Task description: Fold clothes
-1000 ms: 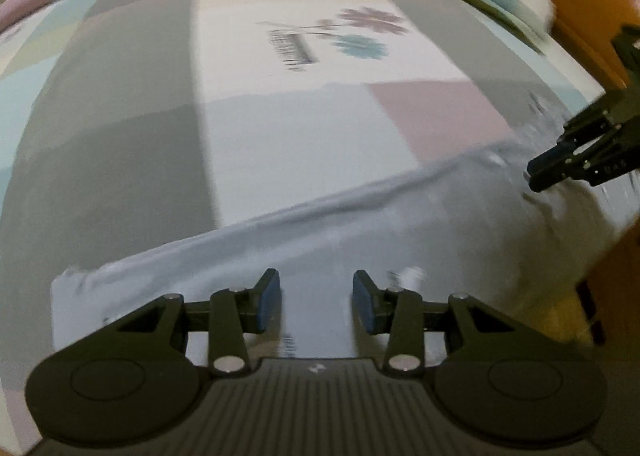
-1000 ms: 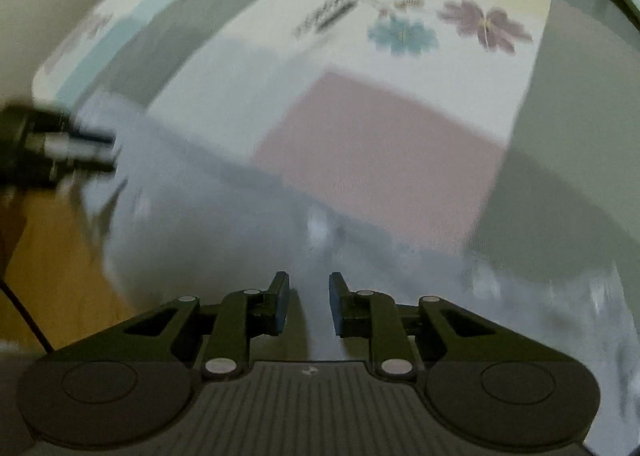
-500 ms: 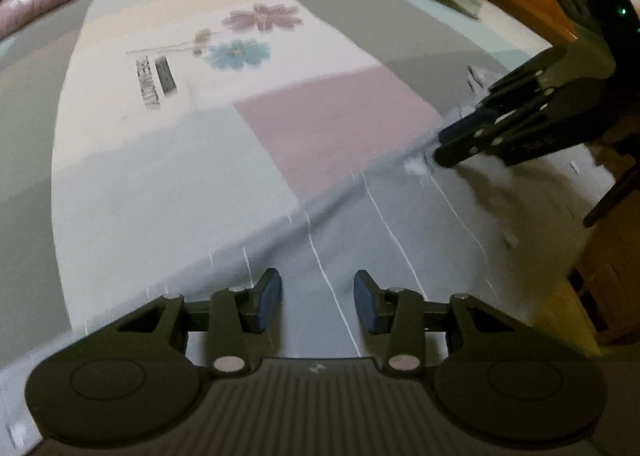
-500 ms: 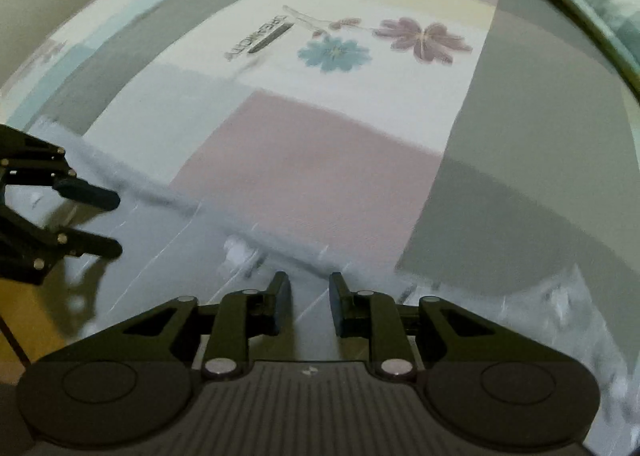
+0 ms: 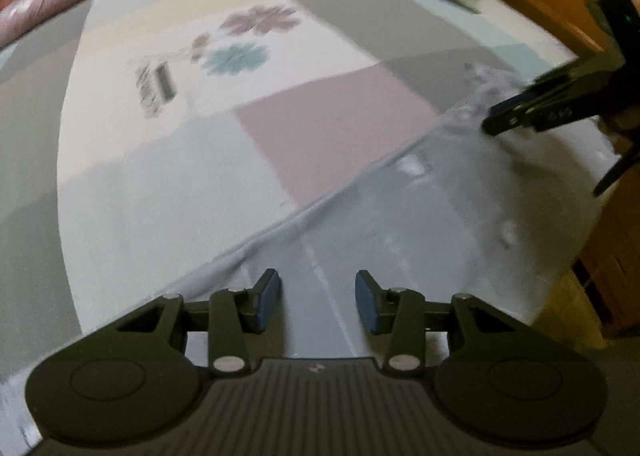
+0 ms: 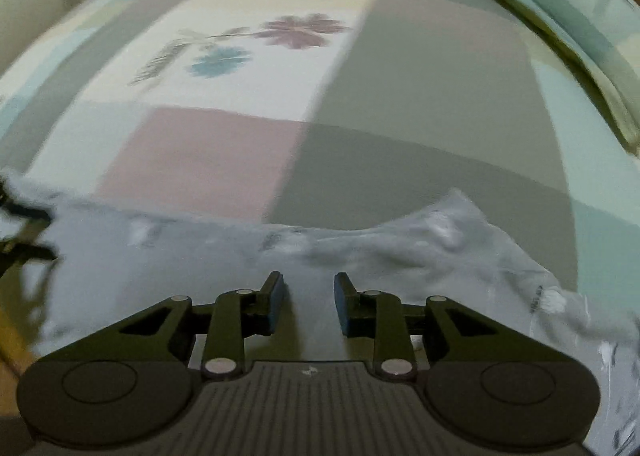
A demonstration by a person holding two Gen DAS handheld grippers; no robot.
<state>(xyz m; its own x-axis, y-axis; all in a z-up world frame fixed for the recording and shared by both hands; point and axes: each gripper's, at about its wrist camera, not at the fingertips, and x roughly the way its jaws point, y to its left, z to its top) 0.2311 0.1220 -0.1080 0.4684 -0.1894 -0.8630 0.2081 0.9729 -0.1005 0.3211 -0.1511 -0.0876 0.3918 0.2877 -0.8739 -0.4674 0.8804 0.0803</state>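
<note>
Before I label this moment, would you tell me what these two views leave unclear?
- Grey garment: its near edge is hidden behind the right gripper in the right wrist view and behind the left gripper in the left wrist view.
- Garment type: blurred and cut off by the frame edges.
- Printed text on the bedsheet: blurred, unreadable.

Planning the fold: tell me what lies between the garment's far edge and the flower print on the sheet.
In the right wrist view, only bare sheet: pink and grey-green patches lie between the grey garment and the flower print.
</note>
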